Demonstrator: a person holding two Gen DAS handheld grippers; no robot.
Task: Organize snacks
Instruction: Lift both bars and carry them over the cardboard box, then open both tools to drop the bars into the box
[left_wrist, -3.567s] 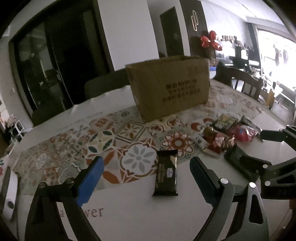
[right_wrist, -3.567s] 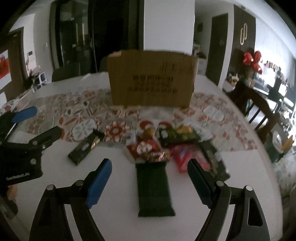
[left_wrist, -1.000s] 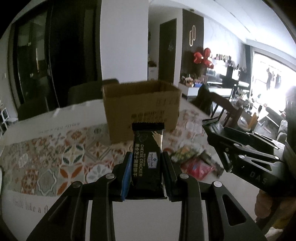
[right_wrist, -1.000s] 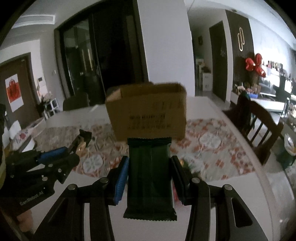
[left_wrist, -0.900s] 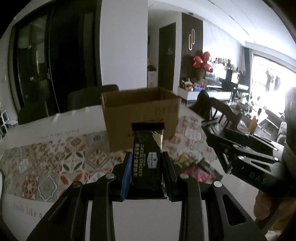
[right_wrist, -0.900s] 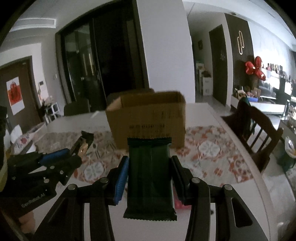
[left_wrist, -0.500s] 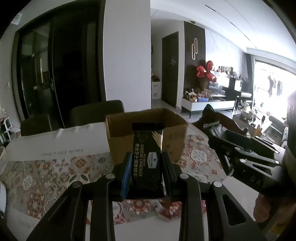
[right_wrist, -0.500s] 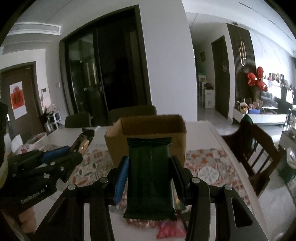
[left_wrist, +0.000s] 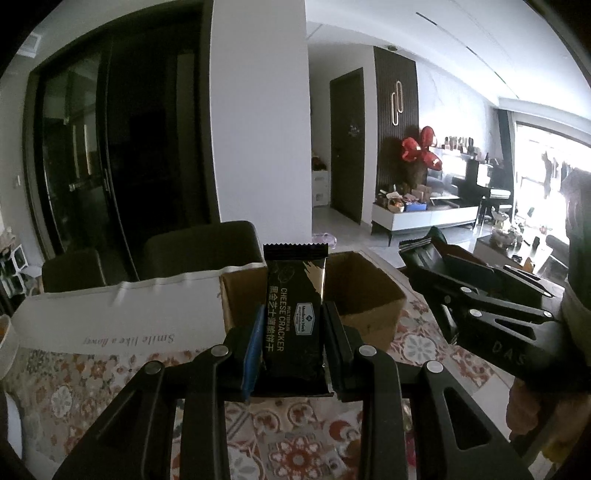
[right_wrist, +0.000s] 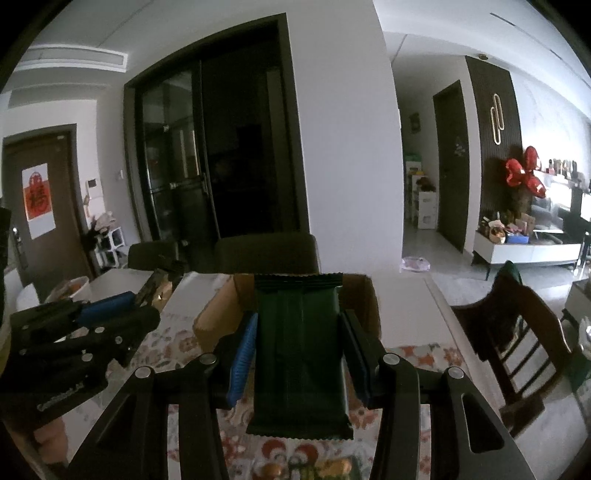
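A brown box (left_wrist: 354, 291) stands open on the counter (left_wrist: 110, 317), at 12 o'clock from both grippers. Dark chairs (left_wrist: 199, 247) sit behind it. The left gripper (left_wrist: 291, 350) is raised, its jaws tight on a black cracker pack (left_wrist: 293, 321). The right gripper (right_wrist: 301, 354), at 3 o'clock from the left, holds a green pack (right_wrist: 299, 354). More snacks (right_wrist: 295, 469) lie below, perhaps wrapped sweets.

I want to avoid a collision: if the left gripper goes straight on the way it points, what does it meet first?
Probably the open cardboard box: the left gripper, shut on the cheese cracker packet, points at it. Depth is unclear.
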